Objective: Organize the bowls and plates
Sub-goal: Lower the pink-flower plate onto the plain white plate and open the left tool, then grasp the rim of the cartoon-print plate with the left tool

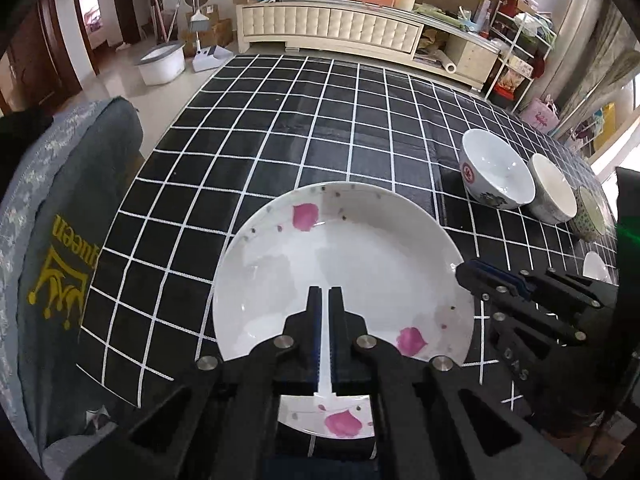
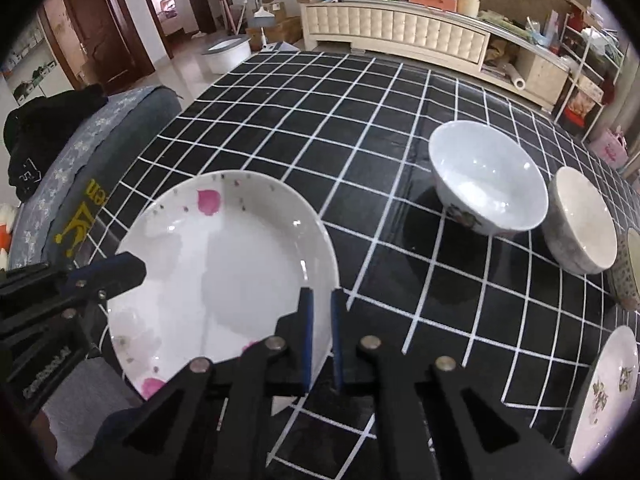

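A white plate with pink petals (image 1: 352,256) (image 2: 224,264) is near the table's front left. My left gripper (image 1: 325,292) is shut on its near rim. My right gripper (image 2: 320,296) is shut on the plate's right rim; its fingers show in the left wrist view (image 1: 480,276). A white bowl with a flower print (image 1: 500,172) (image 2: 488,176) stands on the right, with a cream bowl (image 1: 554,188) (image 2: 584,220) beside it and a patterned bowl (image 1: 592,212) (image 2: 628,272) beyond. Another plate (image 2: 604,392) lies at the right edge.
The table wears a black cloth with a white grid (image 1: 320,120) (image 2: 320,120). A grey chair cover with a yellow crown print (image 1: 60,272) stands at the left edge. A cluttered cabinet (image 1: 332,28) is behind the table.
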Demonstrator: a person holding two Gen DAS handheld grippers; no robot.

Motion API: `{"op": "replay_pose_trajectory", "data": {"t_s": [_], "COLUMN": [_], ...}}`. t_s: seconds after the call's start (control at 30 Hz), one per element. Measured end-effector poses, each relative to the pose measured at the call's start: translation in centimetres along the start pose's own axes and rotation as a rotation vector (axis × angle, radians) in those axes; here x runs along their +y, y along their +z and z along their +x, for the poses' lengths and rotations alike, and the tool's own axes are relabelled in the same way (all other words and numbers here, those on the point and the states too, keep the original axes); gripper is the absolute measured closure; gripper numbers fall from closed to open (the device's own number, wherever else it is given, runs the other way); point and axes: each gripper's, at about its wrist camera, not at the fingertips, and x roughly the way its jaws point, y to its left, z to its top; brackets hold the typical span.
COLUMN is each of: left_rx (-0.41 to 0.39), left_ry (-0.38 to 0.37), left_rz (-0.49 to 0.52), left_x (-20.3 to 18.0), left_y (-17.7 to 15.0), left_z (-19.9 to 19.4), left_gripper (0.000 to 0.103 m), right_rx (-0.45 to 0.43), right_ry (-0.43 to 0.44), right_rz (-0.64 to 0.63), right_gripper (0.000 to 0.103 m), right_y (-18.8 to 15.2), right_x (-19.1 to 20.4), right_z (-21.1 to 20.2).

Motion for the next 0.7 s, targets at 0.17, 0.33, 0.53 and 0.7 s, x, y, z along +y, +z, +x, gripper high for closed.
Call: {"op": "replay_pose_trajectory", "data": {"t_s": [0.17,0.33,0.53,0.7], "left_rx": [0.008,-0.001,-0.032,-0.077], "left_ry": [-0.006,-0.008,-0.008,-0.032], "left_rz": [-0.008,-0.012,0.019,0.050], "left_x": [0.6,0.3,-1.4,-3.7], "left_y": [-0.3,-0.9,-1.6,-1.8], "left_z": [-0.1,-1.3,-3.9,-6.7], "left_gripper": [0.101,0.101,0.101,0.101], "right_rx": [-0.016,-0.053,-0.120,-0.170], "right_ry": [0.004,0.001,-0.016,-0.048], "right_rz": [0.000,0.001,0.025,0.049], "right_gripper": [0.092,0.092,0.092,0.092], "right_y": [-0.2,-0.6,-1.2,-2.2], "right_x": [0.2,0.4,-0.8,-2.4], "right_z": [-1.4,-3.9,-8.2,-11.8]}}
